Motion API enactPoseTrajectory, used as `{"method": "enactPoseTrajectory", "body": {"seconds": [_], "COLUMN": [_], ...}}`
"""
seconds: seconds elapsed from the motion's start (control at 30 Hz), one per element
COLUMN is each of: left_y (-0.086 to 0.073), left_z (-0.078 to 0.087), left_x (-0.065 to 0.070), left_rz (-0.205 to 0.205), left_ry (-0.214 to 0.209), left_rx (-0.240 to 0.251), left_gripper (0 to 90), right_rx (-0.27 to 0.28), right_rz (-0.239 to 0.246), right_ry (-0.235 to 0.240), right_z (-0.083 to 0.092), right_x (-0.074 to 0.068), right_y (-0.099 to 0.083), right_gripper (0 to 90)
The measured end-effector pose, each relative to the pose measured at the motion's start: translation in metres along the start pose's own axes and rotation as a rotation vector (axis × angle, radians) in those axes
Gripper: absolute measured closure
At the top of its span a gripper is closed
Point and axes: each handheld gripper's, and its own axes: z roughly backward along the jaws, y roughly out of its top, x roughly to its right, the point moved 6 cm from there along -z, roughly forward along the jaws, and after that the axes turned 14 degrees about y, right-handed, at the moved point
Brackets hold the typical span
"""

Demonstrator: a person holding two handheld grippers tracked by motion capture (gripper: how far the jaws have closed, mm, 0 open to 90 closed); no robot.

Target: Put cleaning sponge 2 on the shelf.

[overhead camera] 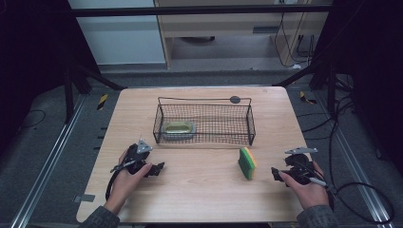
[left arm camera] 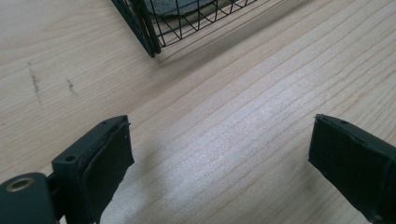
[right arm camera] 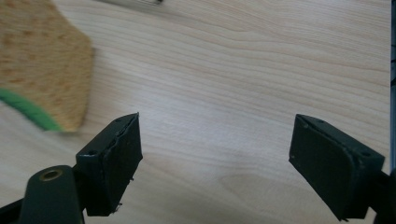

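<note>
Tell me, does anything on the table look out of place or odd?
Only the sponge: it stands on its edge on the table, outside the wire basket, while a similar pad lies flat inside. Nothing looks spilled or damaged.

Count on the table: one black wire basket; one sponge in it, apparently green and yellow, though the mesh obscures it; one yellow-and-green sponge standing outside the basket; two handheld grippers, left gripper and right gripper.
</note>
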Motion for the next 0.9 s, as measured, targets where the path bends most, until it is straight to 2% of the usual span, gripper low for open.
{"method": "enactPoseTrajectory", "body": {"seconds": [0.1,0.17,0.37,0.4,0.43,0.47,0.5,0.53,0.57,0.6,0.63,0.8,0.9], "left_y": [-0.002,-0.004,-0.003,-0.004,-0.004,-0.004,-0.004,-0.004,-0.004,-0.004,-0.004,-0.004,-0.004], "left_z": [-0.003,-0.007,-0.011,-0.012,-0.012,-0.012,-0.012,-0.012,-0.012,-0.012,-0.012,-0.011,-0.012], "left_x": [0.001,0.003,0.006,0.006,0.006,0.006,0.006,0.006,0.007,0.007,0.006,0.006,0.006], "left_rz": [0.002,0.016,0.030,0.039,0.039,0.038,0.039,0.038,0.040,0.042,0.039,0.043,0.046], "left_ry": [-0.001,-0.025,-0.032,-0.033,-0.033,-0.034,-0.032,-0.032,-0.034,-0.034,-0.035,-0.033,-0.031], "left_rx": [-0.012,-0.017,0.024,0.040,0.040,0.040,0.039,0.039,0.040,0.041,0.042,0.041,0.040], "left_gripper": [5.3,5.2,0.2,0.0,0.0,0.0,0.0,0.0,0.0,0.0,0.0,0.0,0.0], "right_rx": [-0.014,-0.022,-0.033,-0.041,-0.041,-0.044,-0.044,-0.044,-0.044,-0.048,-0.048,-0.063,-0.074], "right_rz": [-0.002,0.003,0.035,0.036,0.036,0.035,0.035,0.048,0.048,0.065,0.065,0.098,0.086], "right_ry": [0.006,0.013,0.022,0.041,0.041,0.056,0.056,0.065,0.065,0.072,0.072,0.080,0.093], "right_z": [0.006,0.010,0.027,0.030,0.030,0.034,0.034,0.037,0.037,0.039,0.039,0.041,0.037], "right_x": [-0.008,-0.016,-0.042,-0.051,-0.051,-0.061,-0.061,-0.071,-0.071,-0.080,-0.080,-0.097,-0.100], "right_y": [0.003,0.008,0.032,0.040,0.040,0.049,0.049,0.057,0.057,0.064,0.064,0.083,0.091], "right_gripper": [17.9,17.9,18.2,17.8,17.8,17.1,17.1,16.8,16.8,15.4,15.4,13.8,14.2]}}
